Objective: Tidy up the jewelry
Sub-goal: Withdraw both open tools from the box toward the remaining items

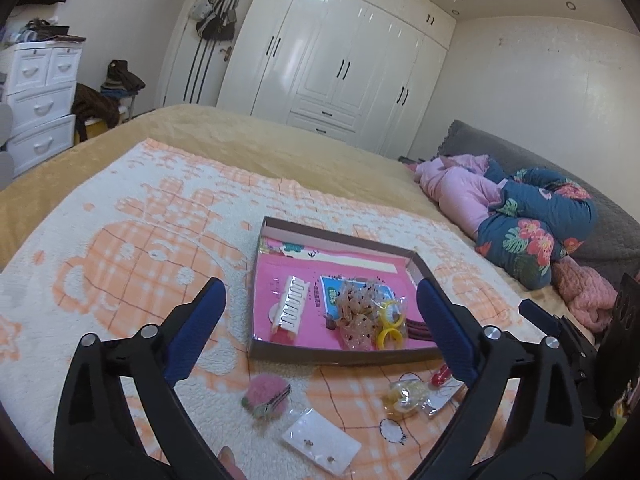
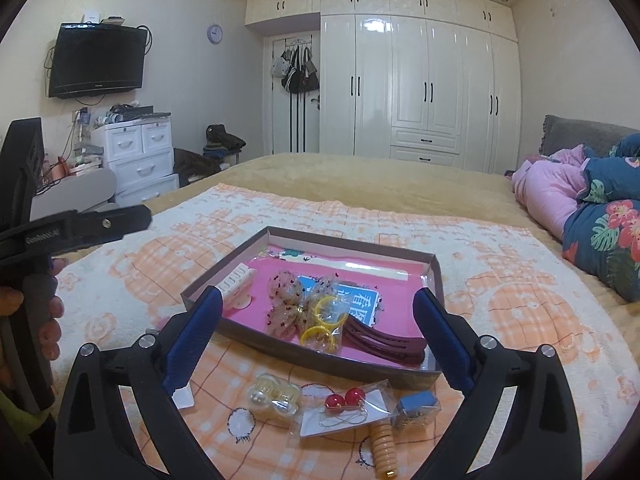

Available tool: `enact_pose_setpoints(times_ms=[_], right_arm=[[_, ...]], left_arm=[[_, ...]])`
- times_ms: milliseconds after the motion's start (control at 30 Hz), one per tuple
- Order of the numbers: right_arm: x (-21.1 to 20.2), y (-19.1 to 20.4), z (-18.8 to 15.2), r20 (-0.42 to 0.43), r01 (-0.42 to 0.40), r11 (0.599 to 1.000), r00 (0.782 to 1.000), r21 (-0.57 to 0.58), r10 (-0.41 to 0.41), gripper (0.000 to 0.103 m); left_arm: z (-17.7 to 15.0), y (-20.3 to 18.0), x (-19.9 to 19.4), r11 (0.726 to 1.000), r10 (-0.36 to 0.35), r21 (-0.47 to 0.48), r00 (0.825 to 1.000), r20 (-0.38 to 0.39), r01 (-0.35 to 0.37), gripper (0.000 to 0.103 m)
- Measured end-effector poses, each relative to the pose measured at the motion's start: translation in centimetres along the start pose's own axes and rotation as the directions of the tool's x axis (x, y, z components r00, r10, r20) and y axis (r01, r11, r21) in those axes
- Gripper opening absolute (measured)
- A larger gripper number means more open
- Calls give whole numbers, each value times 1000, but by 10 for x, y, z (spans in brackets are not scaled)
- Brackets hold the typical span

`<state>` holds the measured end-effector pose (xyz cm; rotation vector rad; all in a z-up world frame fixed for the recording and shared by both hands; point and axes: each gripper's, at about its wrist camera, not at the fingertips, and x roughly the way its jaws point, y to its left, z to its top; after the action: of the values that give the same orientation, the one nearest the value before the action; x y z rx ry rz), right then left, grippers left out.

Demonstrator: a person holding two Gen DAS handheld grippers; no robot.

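Note:
A shallow cardboard box (image 1: pixel 340 354) (image 2: pixel 320 362) with a pink lining lies on the orange-and-white blanket. In it are a white hair clip (image 1: pixel 291 306) (image 2: pixel 237 282), a sheer bow (image 1: pixel 354 312) (image 2: pixel 290 304), yellow rings (image 1: pixel 390 320) (image 2: pixel 322 324) and dark red hair clips (image 2: pixel 384 342). In front of the box lie a pink fuzzy clip (image 1: pixel 266 398), an earring card (image 1: pixel 322 440), pearl clips in a bag (image 2: pixel 274 398) (image 1: pixel 406 396), red ball earrings (image 2: pixel 346 400), a small blue box (image 2: pixel 416 406) and a tan comb (image 2: pixel 385 446). My left gripper (image 1: pixel 320 308) is open and empty above the blanket. My right gripper (image 2: pixel 318 316) is open and empty.
The left gripper's body and the hand holding it (image 2: pixel 36 280) show at the left of the right wrist view. Folded floral and pink quilts (image 1: pixel 528 216) lie at the right of the bed. White wardrobes (image 2: pixel 420 80) and a drawer unit (image 2: pixel 136 156) stand beyond.

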<state>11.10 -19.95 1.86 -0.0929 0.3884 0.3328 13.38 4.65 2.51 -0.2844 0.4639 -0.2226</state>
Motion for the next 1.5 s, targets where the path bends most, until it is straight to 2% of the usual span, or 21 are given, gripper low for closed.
enact_pose_setpoints(times_ms=[200,467,667,1000,1333,1500], right_arm=[[-16,1,-2,20,-1,1000,1000,-15,2,94],[-30,4,-11,12,-14,999,1000,-33,14,94],[-36,2,-20,-12,-22,999,1000,-32,22,94],[-44,-10,-39,-52,-15,1000,999,-15,14,94],[-49,-34,-59,-100,36,999,994,19,-34,94],[-47,-41,-66,-119,61,998,991,18,-58,94]], left_arm=[[-5,5,-18,1000,19,-14,1000,23,-19,90],[-17,12,-31,999,40,-28,999,2,-40,90],[-25,6,-34,999,40,-4,999,-18,-40,90],[-40,-16,-26,999,13,54,997,-72,-9,90],[-58,-45,-10,992,-16,119,990,-141,33,90],[-66,-55,-2,989,-8,143,987,-160,31,90]])
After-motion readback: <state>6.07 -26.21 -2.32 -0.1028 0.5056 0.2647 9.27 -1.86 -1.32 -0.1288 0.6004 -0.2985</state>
